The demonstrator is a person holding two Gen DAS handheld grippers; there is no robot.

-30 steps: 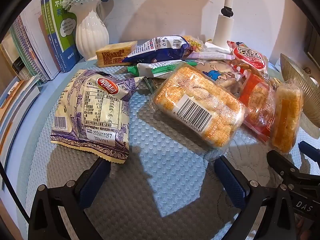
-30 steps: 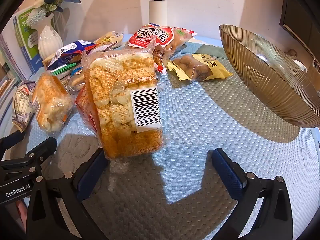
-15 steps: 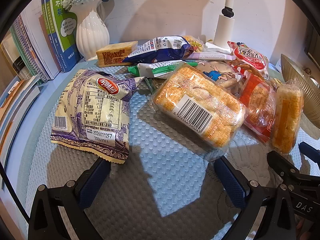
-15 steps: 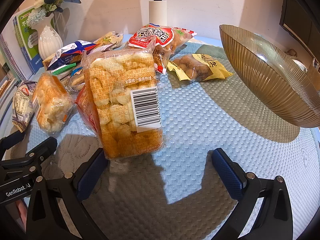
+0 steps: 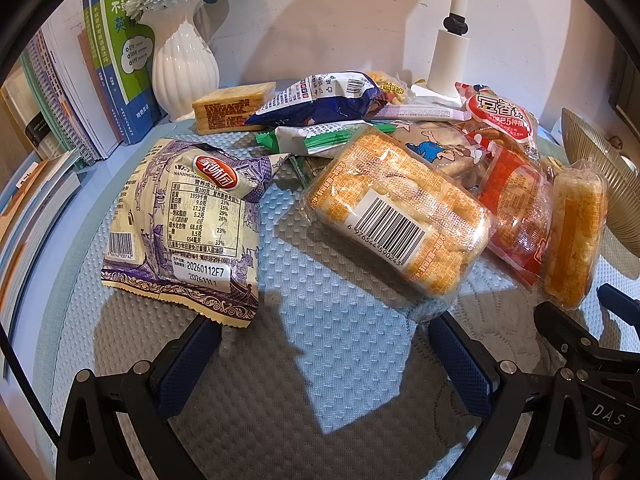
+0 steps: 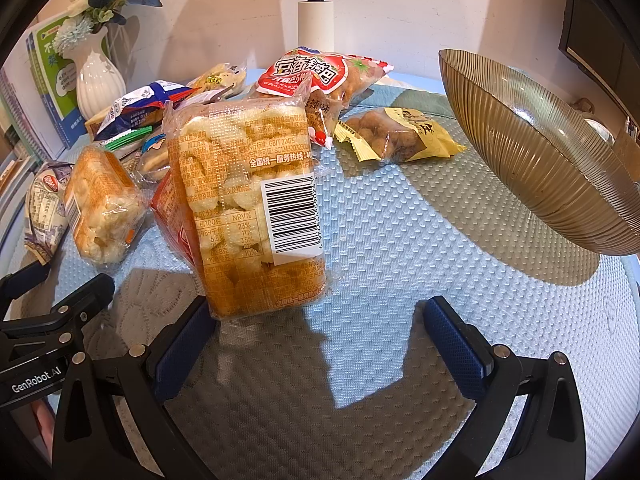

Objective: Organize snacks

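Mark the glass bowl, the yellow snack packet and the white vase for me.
glass bowl (image 6: 532,152): right wrist view, ribbed outer wall.
yellow snack packet (image 6: 404,138): right wrist view, middle of the packet.
white vase (image 5: 185,68): left wrist view, ribbed belly.

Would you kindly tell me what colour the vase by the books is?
The vase is white with vertical ribs, holding flowers; the left wrist view shows it best.

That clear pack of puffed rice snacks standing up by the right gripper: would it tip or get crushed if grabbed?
The rice snack pack stands on its narrow end and leans on the red packet behind, so a nudge would likely tip it. The puffed pieces look airy, so it is probably light but easily crushed. Its glossy film may slip between the open right gripper fingers.
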